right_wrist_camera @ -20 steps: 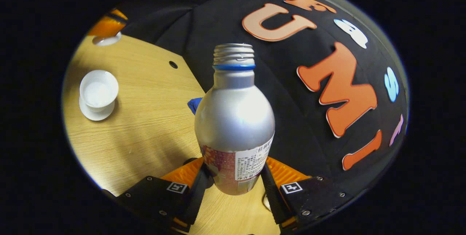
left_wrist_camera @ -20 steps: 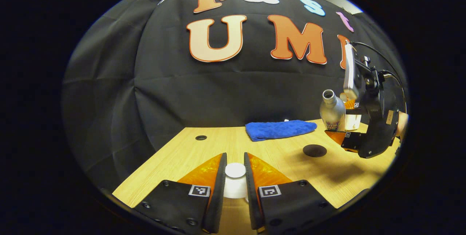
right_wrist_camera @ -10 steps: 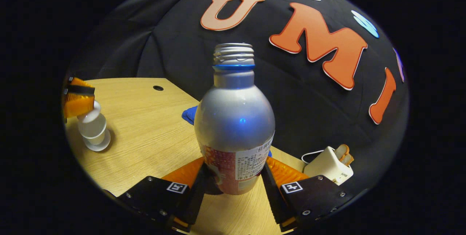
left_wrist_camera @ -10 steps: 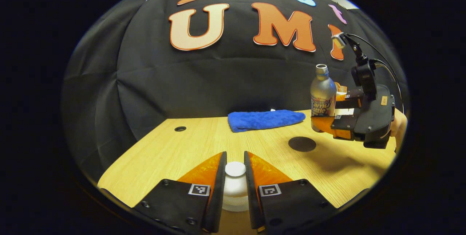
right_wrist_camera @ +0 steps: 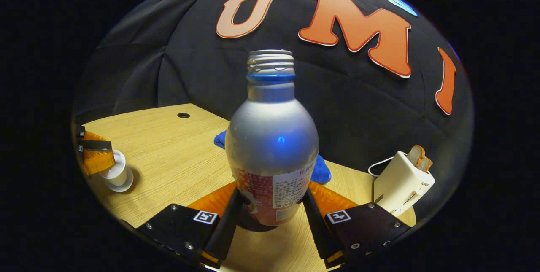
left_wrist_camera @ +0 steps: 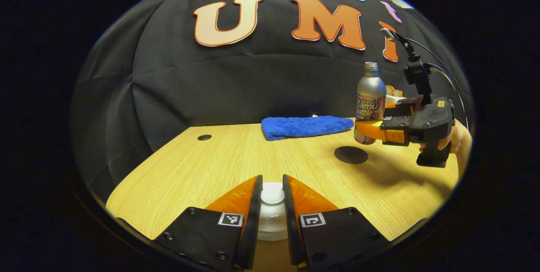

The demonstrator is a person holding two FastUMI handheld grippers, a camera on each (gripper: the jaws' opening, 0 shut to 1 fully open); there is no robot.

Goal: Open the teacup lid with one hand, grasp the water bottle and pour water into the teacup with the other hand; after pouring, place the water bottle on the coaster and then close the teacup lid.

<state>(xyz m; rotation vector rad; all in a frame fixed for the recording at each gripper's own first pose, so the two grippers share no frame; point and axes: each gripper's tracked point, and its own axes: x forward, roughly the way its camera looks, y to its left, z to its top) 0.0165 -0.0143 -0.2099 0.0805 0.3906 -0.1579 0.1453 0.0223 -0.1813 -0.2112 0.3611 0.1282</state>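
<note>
in the left gripper view, the left gripper (left_wrist_camera: pixel 272 204) sits at 6 o'clock with both fingers pinched narrow on the knob of the small white ceramic teacup lid (left_wrist_camera: pixel 272 194), which rests over the white teacup (left_wrist_camera: pixel 272 226) on the light wooden table (left_wrist_camera: pixel 202 171). at 3 o'clock the right gripper (left_wrist_camera: pixel 371 128), held by a hand (left_wrist_camera: pixel 457 142), clamps the lower body of the uncapped silver metal water bottle (left_wrist_camera: pixel 370 99), upright and lifted just above the round black coaster (left_wrist_camera: pixel 351 154). a folded blue cloth (left_wrist_camera: pixel 306 126) lies at 12 o'clock near the wall.

in the right gripper view, the bottle fills the centre between the fingers, a dark disc under its base. the teacup on its white saucer (right_wrist_camera: pixel 122 184) stands at 9 o'clock, and a cream toaster holding bread (right_wrist_camera: pixel 403 181) at 4 o'clock.
</note>
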